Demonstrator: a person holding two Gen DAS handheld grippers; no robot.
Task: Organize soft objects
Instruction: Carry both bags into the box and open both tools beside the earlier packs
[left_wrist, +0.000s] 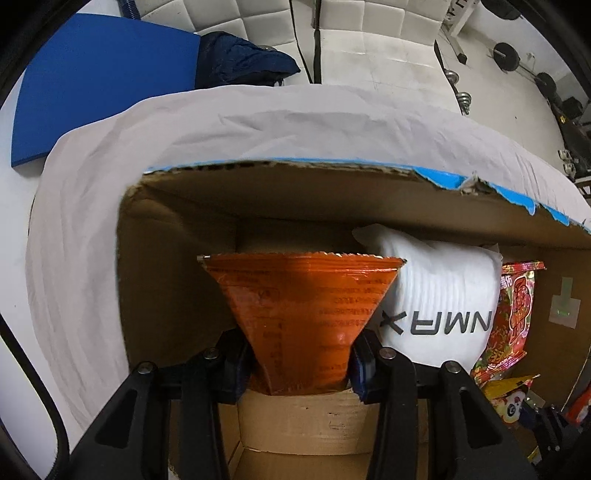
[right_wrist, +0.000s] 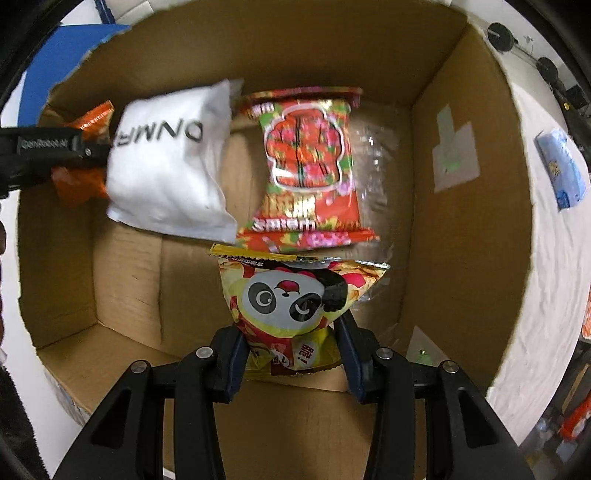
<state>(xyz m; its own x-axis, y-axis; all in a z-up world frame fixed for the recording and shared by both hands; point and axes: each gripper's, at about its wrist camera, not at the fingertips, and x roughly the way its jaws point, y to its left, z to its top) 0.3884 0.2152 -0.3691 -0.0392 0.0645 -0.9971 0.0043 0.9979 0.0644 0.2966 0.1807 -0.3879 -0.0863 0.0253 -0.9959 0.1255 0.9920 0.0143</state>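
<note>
My left gripper (left_wrist: 301, 363) is shut on an orange snack bag (left_wrist: 303, 302) and holds it inside the open cardboard box (left_wrist: 177, 236). A white pouch (left_wrist: 439, 295) with dark letters lies just right of it. My right gripper (right_wrist: 291, 350) is shut on a yellow panda snack bag (right_wrist: 295, 299) and holds it over the box floor (right_wrist: 129, 266). In the right wrist view the white pouch (right_wrist: 170, 162) and a red strawberry candy bag (right_wrist: 310, 162) lie at the far side of the box. The left gripper (right_wrist: 55, 147) with the orange bag (right_wrist: 79, 177) shows at the left wall.
The box stands on a white cloth (left_wrist: 258, 122). A blue pad (left_wrist: 96, 85) and a dark navy bundle (left_wrist: 236, 59) lie behind it. A blue packet (right_wrist: 561, 166) lies on the cloth right of the box. Dumbbells (left_wrist: 506, 55) sit on the floor beyond.
</note>
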